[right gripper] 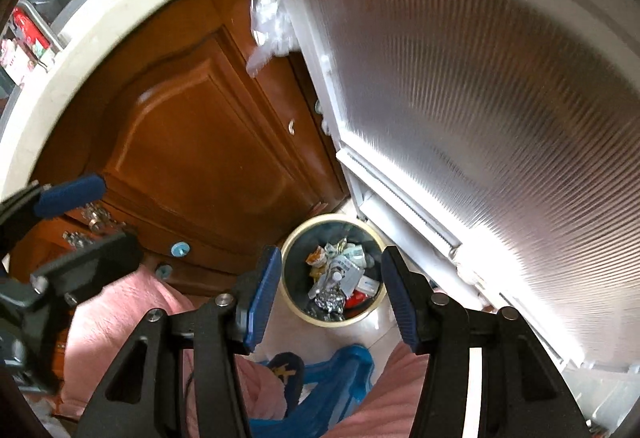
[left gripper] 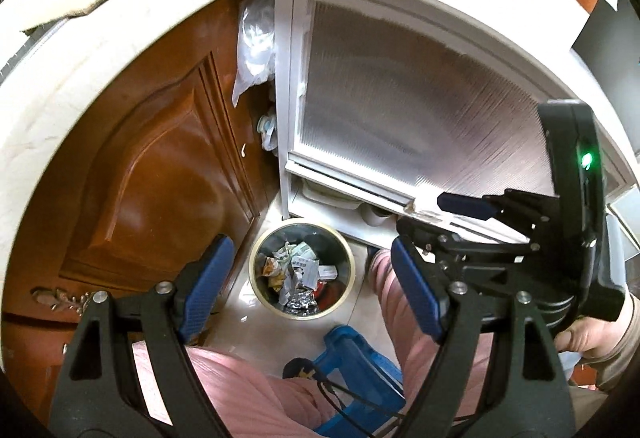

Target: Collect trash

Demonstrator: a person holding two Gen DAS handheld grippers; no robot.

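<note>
Both grippers hang over the trash bin point(left gripper: 302, 270), which sits on the floor at twelve o'clock from the person's pink-clad knees point(left gripper: 248, 390), wrappers and foil piled inside. The left gripper point(left gripper: 312, 286) stands wide apart, nothing between its pads. The right gripper point(right gripper: 330, 298) is about half open, also empty. Risk, I'd say: that blue stool point(left gripper: 356, 370) at six o'clock could snag a downward reach.
</note>
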